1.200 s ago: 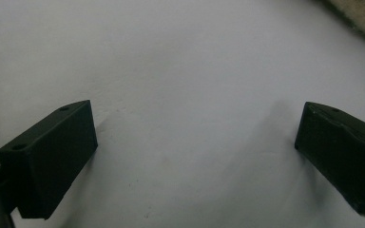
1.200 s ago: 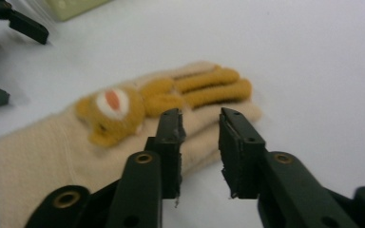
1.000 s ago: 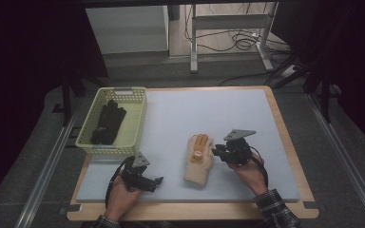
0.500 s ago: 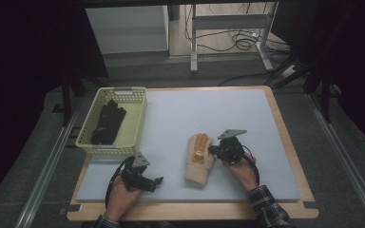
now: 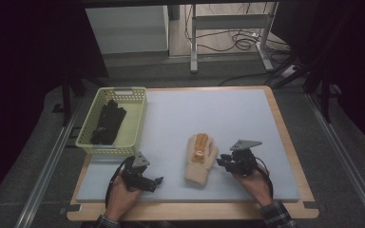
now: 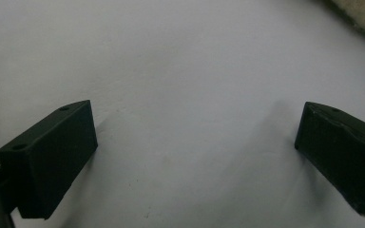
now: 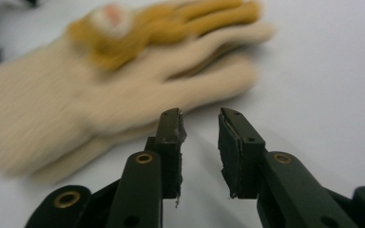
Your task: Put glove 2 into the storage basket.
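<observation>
A cream knit glove (image 5: pixel 199 166) lies flat on the pale blue mat (image 5: pixel 228 111), with a smaller orange-yellow glove (image 5: pixel 200 144) on top of its fingers. My right gripper (image 5: pixel 222 161) sits just right of the cream glove, its jaws a narrow gap apart with nothing between them. In the right gripper view the gripper (image 7: pixel 199 126) points at the cream glove (image 7: pixel 76 109), close to its thumb side. My left gripper (image 5: pixel 158 181) rests low on the mat, left of the glove. Its jaws stand wide open in the left gripper view (image 6: pixel 195 137), over bare mat.
A pale green basket (image 5: pixel 140 118) stands at the mat's left edge and holds dark gloves (image 5: pixel 108 121). The mat lies on a wooden board (image 5: pixel 287 137). A corner of the cream glove (image 6: pixel 361 14) shows at the top right of the left gripper view.
My right gripper has moved left, closer to the cream glove. The left gripper and the gloves have stayed where they were.
</observation>
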`<state>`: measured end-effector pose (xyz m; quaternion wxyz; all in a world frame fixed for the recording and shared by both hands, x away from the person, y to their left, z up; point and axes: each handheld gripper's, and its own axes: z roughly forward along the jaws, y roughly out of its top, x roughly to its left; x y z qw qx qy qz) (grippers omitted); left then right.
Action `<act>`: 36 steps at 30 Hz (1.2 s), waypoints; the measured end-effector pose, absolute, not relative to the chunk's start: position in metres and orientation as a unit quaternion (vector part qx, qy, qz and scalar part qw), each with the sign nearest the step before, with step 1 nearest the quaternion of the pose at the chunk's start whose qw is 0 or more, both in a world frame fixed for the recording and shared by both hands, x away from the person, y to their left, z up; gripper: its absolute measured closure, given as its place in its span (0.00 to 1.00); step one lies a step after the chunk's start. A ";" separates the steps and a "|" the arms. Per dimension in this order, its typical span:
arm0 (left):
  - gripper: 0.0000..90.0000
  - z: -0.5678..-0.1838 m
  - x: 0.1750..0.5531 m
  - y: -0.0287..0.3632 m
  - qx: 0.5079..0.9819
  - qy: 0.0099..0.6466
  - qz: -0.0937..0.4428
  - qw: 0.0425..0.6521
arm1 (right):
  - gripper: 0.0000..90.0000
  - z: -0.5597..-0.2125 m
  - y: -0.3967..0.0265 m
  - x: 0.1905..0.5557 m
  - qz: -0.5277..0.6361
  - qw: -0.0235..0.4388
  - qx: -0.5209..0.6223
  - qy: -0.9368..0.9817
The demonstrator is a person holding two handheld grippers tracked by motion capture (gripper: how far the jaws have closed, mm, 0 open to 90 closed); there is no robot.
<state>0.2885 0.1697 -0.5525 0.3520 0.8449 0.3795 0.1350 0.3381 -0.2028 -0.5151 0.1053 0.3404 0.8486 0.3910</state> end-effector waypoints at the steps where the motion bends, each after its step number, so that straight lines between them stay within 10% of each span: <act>1: 0.00 -0.552 0.288 0.170 0.845 0.379 0.135 0.352 | 0.78 -0.517 -0.201 0.333 0.390 0.099 0.335 0.852; 36: 0.00 -0.552 0.288 0.184 0.840 0.394 0.139 0.345 | 0.74 -0.538 -0.101 0.333 0.391 0.119 0.251 0.877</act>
